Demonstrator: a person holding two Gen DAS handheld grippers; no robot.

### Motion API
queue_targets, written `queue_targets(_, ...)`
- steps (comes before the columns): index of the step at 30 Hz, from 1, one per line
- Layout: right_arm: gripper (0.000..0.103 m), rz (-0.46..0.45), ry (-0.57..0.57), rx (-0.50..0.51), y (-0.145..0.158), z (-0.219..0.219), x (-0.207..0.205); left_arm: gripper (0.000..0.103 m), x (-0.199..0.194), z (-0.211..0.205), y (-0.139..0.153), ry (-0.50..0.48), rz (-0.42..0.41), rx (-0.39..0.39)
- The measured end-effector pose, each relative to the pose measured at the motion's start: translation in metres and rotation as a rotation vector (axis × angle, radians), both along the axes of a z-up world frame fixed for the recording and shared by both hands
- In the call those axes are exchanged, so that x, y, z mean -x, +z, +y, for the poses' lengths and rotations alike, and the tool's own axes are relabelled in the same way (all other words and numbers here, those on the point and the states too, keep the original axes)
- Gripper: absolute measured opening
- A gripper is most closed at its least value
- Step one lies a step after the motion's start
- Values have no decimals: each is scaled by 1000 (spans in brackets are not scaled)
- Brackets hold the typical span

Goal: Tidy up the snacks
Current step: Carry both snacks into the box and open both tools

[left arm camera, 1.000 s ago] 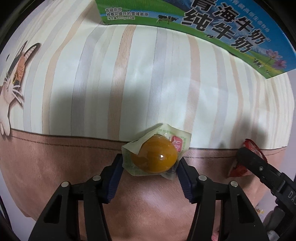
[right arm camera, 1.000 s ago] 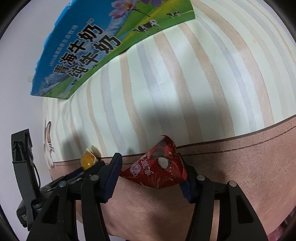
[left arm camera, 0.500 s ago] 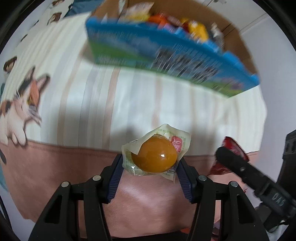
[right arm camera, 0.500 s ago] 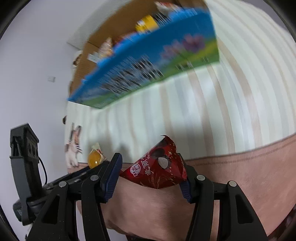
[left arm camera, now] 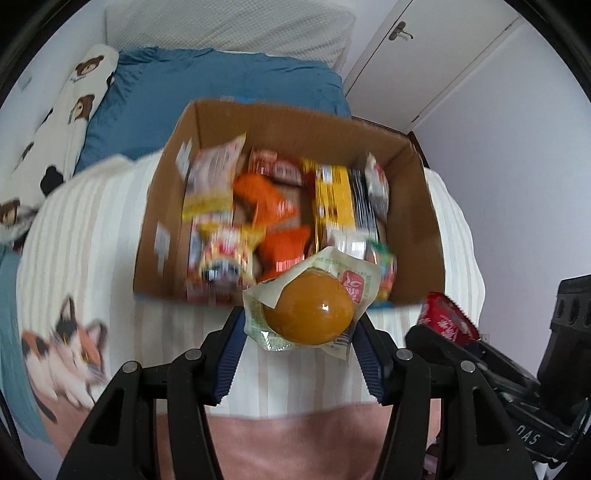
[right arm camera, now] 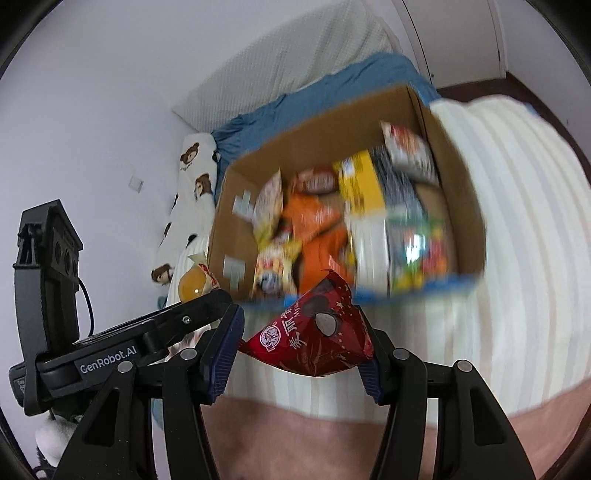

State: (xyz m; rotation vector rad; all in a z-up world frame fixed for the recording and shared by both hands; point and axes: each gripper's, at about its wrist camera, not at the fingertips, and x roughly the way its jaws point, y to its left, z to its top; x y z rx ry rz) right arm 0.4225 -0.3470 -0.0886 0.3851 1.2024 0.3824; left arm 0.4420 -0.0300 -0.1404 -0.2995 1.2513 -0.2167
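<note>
The left gripper (left arm camera: 299, 325) clamps an orange jelly cup (left arm camera: 308, 317) at the near rim of the cardboard box (left arm camera: 284, 122). Beside it, the right gripper (right arm camera: 301, 343) pinches a red snack packet (right arm camera: 314, 339) before that rim. Blurred packets, apparently snacks, fill the box.

Left gripper (left arm camera: 301, 341) fingers (left arm camera: 231, 345) clamp orange jelly cup (left arm camera: 308, 318) before snack-filled cardboard box (left arm camera: 155, 221) on striped blanket (left arm camera: 88, 236).

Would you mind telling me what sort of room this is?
Most likely a bedroom: a white pillow and blue sheet lie behind the snack box, beside a bear-print bolster.
</note>
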Motion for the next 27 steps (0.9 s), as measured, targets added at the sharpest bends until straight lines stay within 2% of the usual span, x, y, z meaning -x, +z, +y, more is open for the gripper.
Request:
queue_targets(5, 60, -16, -24, 63, 5, -1, -61, 54, -60, -1, -4, -9, 35, -31)
queue_targets(9, 60, -4, -30, 152, -2, -5, -107, 54, -110, -3, -28, -20, 116, -56)
queue_targets(13, 60, 43, -9, 238, -21, -5, -139, 54, -140, -7, -52, -27, 189, -74)
queue_targets(19, 60, 143, 6, 303, -58, -5, -161, 56, -164, -17, -86, -61, 286, -125)
queue_targets(22, 66, 213, 16, 348, -74, -4, -166, 57, -167, -19, -102, -66, 343, -144)
queue_targets(23, 76, 230, 23, 375, -79, -3, -167, 58, -167, -19, -105, -69, 354, -141)
queue_targets(24, 91, 246, 33, 409, -82, -1, -168, 65, -167, -18, -107, -70, 359, -151)
queue_targets(25, 97, 255, 43, 419, -83, 1, -168, 81, -166, -17, -107, -65, 355, -159)
queue_targets(27, 99, 270, 56, 445, -85, 3, -167, 97, -164, -14, -106, -56, 343, -158)
